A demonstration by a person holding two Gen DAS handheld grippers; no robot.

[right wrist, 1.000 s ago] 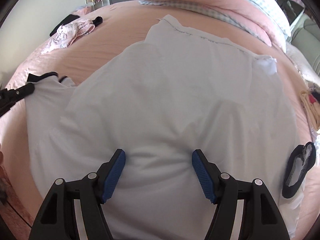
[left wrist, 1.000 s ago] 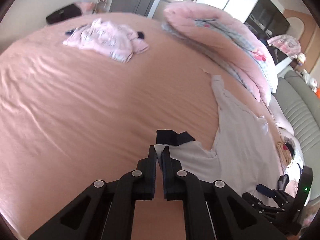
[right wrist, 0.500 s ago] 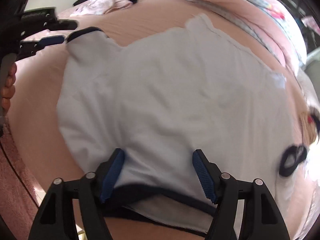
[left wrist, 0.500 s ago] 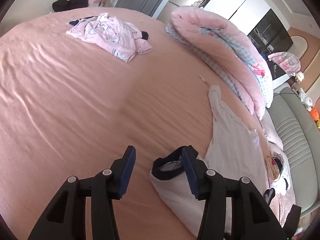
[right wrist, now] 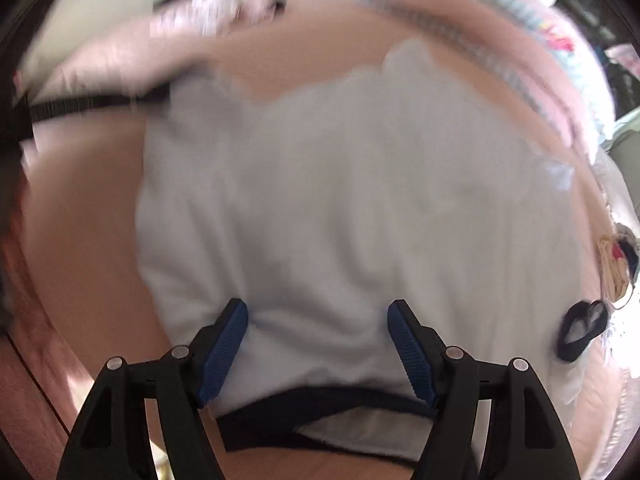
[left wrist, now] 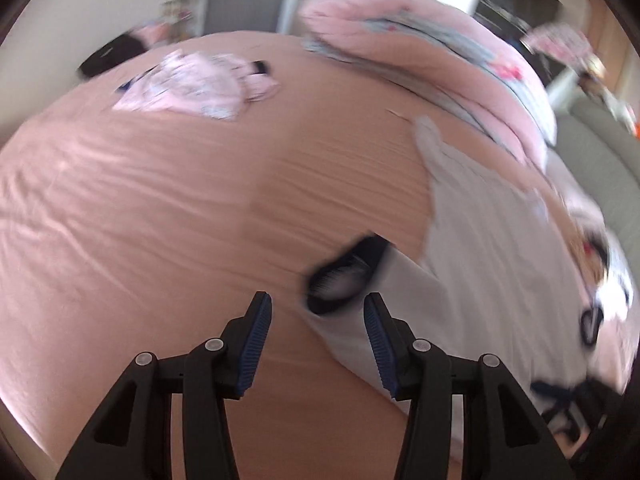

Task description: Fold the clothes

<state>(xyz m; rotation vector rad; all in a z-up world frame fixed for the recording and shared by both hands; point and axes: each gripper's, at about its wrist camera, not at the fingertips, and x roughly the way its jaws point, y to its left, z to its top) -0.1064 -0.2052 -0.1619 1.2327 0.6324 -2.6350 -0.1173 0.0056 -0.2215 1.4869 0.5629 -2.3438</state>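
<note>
White T-shirt (right wrist: 360,208) spread flat near the bed's (left wrist: 160,220) right edge, long axis running from the near dark-trimmed collar toward the far pink duvet (left wrist: 432,52). Left gripper (left wrist: 316,328) agape over the dark-cuffed sleeve (left wrist: 344,276), gripping nothing. Right gripper (right wrist: 318,344) likewise spread wide above the collar, empty.

Both views are bright with soft daylight and strongly bent by the fisheye lens, with dark corners. Motion blur smears the pink bed (left wrist: 160,220), the white shirt (right wrist: 360,200) and the far room. The left gripper (left wrist: 316,336) and right gripper (right wrist: 318,344) stay sharp.
</note>
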